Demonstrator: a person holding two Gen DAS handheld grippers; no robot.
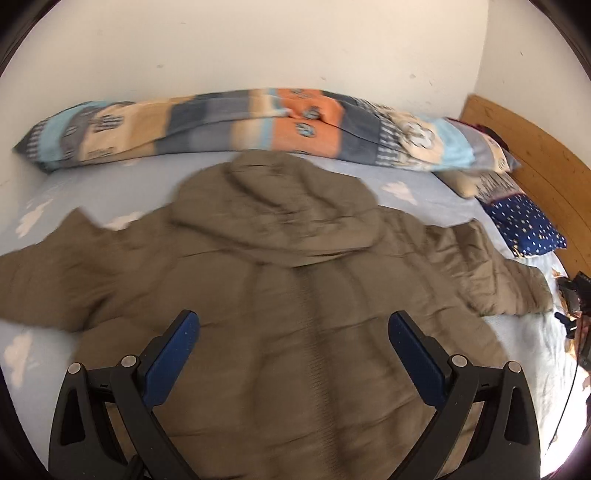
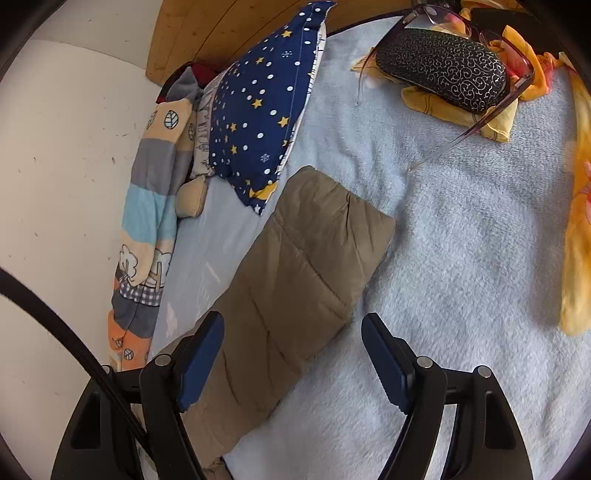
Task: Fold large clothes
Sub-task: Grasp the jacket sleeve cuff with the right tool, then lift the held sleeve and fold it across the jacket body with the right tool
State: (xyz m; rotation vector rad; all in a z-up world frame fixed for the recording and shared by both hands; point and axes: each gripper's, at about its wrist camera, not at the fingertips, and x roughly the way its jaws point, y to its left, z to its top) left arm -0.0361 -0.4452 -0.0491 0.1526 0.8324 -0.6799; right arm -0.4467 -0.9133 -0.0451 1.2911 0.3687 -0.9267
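An olive-brown hooded puffer jacket point(image 1: 280, 280) lies spread back-up on the bed, hood toward the wall, both sleeves out to the sides. My left gripper point(image 1: 293, 325) hovers open over the jacket's back, with nothing between its blue pads. The right wrist view looks along the jacket's right sleeve point(image 2: 295, 273), whose cuff end points toward the starry pillow. My right gripper point(image 2: 291, 332) is open above that sleeve, the sleeve passing under the gap near the left finger point(image 2: 201, 354); the pads do not press on it.
A patterned striped duvet point(image 1: 258, 122) is rolled along the white wall. A navy starry pillow point(image 2: 262, 107) lies by the wooden headboard point(image 2: 207, 29). A black glasses case point(image 2: 443, 66), spectacles point(image 2: 513, 62) and yellow cloth point(image 2: 576, 236) lie on the pale blue blanket point(image 2: 461, 240).
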